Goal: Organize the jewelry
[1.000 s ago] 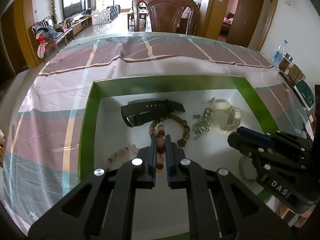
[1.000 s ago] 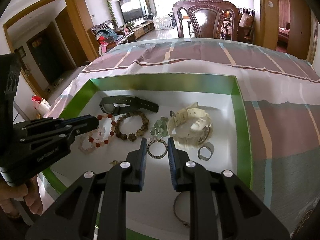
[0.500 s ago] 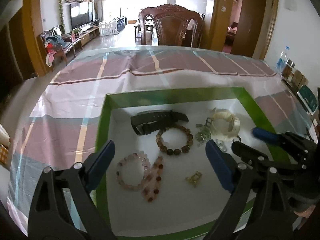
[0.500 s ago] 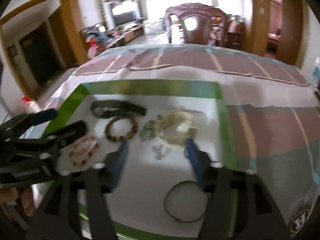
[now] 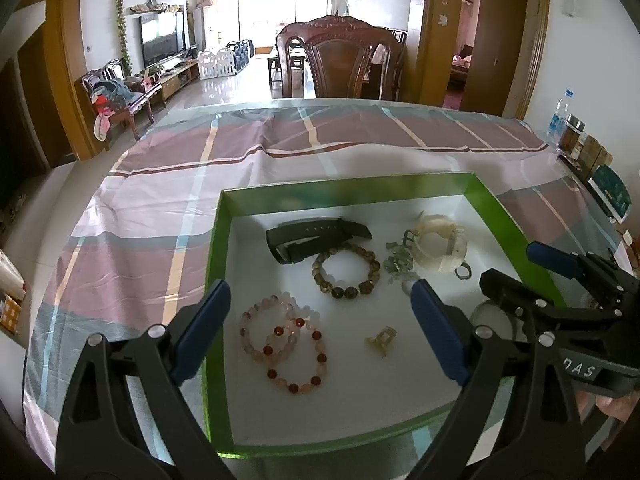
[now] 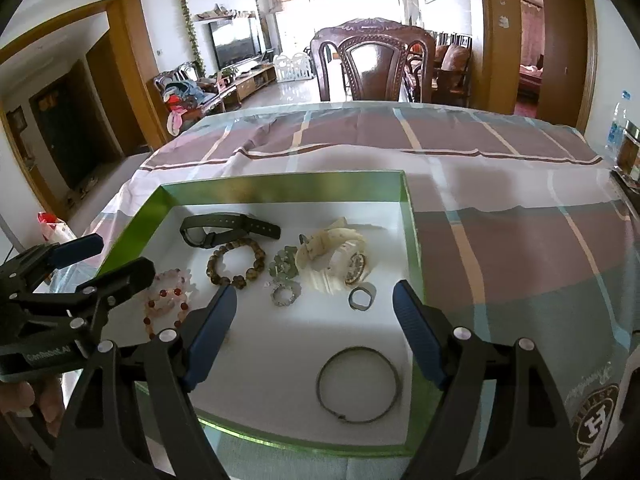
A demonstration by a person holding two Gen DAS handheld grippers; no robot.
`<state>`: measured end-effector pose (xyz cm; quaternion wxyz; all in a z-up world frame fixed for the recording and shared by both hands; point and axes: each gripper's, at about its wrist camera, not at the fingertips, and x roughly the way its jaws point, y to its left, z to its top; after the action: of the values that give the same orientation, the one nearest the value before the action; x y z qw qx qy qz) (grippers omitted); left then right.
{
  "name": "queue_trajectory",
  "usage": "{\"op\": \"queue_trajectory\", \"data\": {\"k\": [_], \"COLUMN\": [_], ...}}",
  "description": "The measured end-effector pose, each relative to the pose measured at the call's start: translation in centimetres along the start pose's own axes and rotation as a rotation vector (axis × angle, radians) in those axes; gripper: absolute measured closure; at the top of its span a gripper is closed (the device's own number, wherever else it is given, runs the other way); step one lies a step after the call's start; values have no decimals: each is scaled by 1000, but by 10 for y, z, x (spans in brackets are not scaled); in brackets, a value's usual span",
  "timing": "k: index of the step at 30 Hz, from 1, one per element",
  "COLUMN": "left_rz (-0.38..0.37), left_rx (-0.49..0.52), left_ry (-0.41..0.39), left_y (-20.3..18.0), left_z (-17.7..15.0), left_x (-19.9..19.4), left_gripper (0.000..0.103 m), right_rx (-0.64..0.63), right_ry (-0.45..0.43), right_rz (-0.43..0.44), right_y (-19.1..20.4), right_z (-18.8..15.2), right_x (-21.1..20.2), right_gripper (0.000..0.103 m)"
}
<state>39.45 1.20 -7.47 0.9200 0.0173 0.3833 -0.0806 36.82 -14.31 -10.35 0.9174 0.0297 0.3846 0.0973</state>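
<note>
A green-walled tray [image 5: 216,240] [image 6: 410,216] with a white floor holds the jewelry. In it lie a black watch strap [image 5: 316,236] [image 6: 224,230], a brown bead bracelet [image 5: 346,274] [image 6: 236,264], a pink bead bracelet [image 5: 272,328] and a red-and-pink one [image 5: 298,360] [image 6: 166,306], a cream watch [image 5: 438,246] [image 6: 336,252], a green stone piece [image 5: 396,262] [image 6: 282,266], a sparkly ring [image 6: 285,295], a grey ring [image 6: 361,298], a thin metal bangle [image 6: 358,384] and a small gold clasp [image 5: 382,338]. My left gripper [image 5: 320,320] and right gripper [image 6: 314,320] are open and empty, raised above the tray's near side.
The tray sits on a striped tablecloth [image 5: 168,200]. A carved wooden chair [image 5: 340,64] stands at the table's far side. A water bottle and jars [image 5: 572,132] stand at the far right edge. A printed bag or cloth [image 6: 596,420] lies right of the tray.
Both grippers opened and pulled back and up from the tray. The left released the red-and-pink bracelet; the right released the sparkly ring, which now lies by the green stone piece.
</note>
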Motion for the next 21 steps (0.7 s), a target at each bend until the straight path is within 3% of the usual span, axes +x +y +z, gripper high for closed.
{"op": "queue_trajectory", "data": {"k": [8, 11, 14, 21], "left_rz": [-7, -19, -12, 11], "left_rx": [-14, -27, -2, -19], "left_ry": [-47, -73, -95, -130], "left_y": [-1, -2, -10, -28], "left_z": [-15, -27, -45, -96], "left_x": [-40, -61, -83, -132], "left_gripper": [13, 13, 4, 4], "right_rx": [13, 20, 3, 21], "right_ry": [-45, -75, -93, -117], "right_rz": [-3, -15, -48, -49], "right_y": [1, 1, 4, 14], "right_z": [-11, -20, -35, -88], "right_x": [-33, -55, -74, -124], "right_gripper": [24, 13, 4, 4]}}
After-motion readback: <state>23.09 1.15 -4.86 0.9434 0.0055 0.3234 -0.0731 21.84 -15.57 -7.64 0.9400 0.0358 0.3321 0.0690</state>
